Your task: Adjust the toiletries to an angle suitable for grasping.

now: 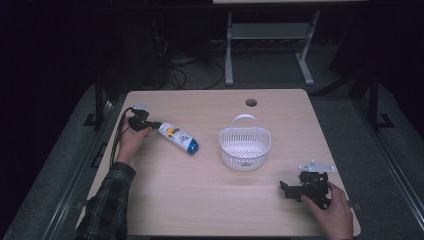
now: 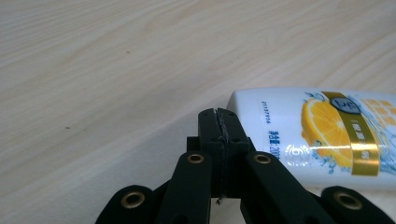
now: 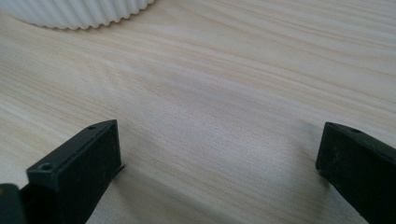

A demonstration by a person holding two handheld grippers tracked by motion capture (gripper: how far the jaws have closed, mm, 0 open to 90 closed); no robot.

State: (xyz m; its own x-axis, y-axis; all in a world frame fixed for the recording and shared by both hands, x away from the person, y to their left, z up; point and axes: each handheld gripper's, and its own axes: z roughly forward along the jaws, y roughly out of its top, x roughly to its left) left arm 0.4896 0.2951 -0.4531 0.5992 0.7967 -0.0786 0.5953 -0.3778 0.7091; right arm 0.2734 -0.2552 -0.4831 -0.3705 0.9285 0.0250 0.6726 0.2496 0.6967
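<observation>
lotion bottle lying left of white basket on table.

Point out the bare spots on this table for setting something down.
Bare wood lies between the bottle and the basket, across the near edge between both forearms, and behind the basket. Crowded: the left tool at the bottle, the right tool near-right.

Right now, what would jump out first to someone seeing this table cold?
Probably the white basket near the middle of the table, standing empty with its handle up. Next, the white bottle with an orange picture and blue cap, lying on its side to the left, with the left gripper shut right beside its end. The right gripper rests open near the table's front right corner.
</observation>
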